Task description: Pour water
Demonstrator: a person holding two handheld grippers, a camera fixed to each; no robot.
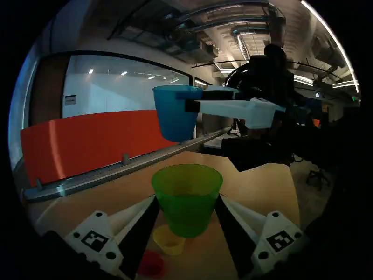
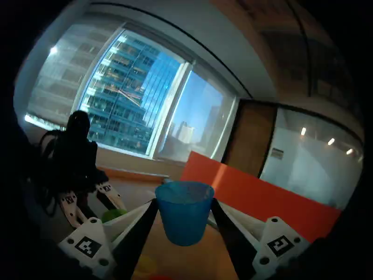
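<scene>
left gripper view: left gripper (image 1: pixel 189 210) squeezes green cup (image 1: pixel 187 198), right gripper (image 2: pixel 184 204) clamps blue cup (image 1: pixel 175 112) upright above it. yellow cup (image 1: pixel 170 239), maybe a red cup (image 1: pixel 151 263), sit below it.

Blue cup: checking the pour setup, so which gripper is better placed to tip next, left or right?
Right. The right gripper holds the blue cup raised, higher than the green cup, which the left gripper holds upright and lower, mouth open as the receiver.
</scene>
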